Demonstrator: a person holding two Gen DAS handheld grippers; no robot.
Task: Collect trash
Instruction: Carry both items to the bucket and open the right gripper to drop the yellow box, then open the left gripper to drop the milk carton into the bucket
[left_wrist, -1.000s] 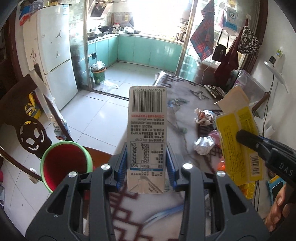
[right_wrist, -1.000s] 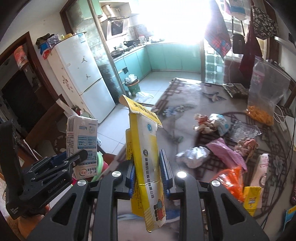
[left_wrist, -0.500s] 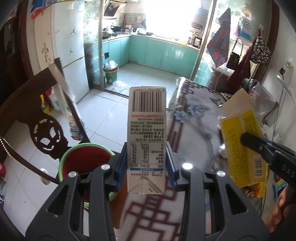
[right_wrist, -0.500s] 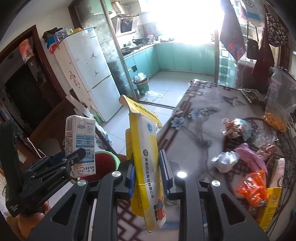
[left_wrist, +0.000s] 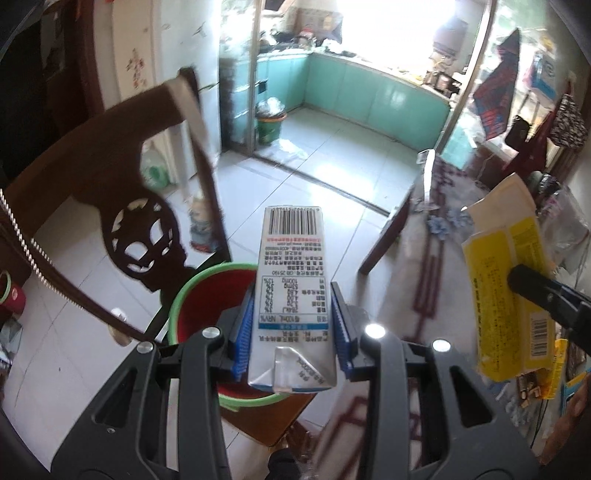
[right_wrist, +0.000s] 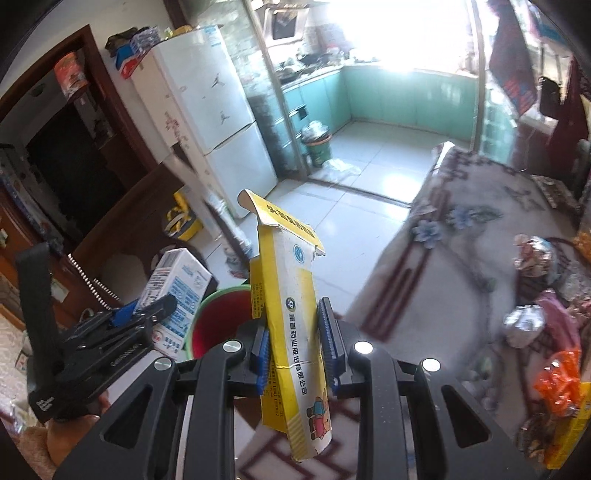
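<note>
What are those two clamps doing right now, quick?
Left gripper: closed on the milk carton.
Right gripper: closed on the yellow box.

left gripper (left_wrist: 291, 328): black frame | blue ribbed pads | silver screws; right gripper (right_wrist: 295, 347): same

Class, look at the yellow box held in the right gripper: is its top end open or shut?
Open. On the yellow box the top flap is lifted and bent back, showing its plain cardboard underside, with a torn edge beside it.
</note>
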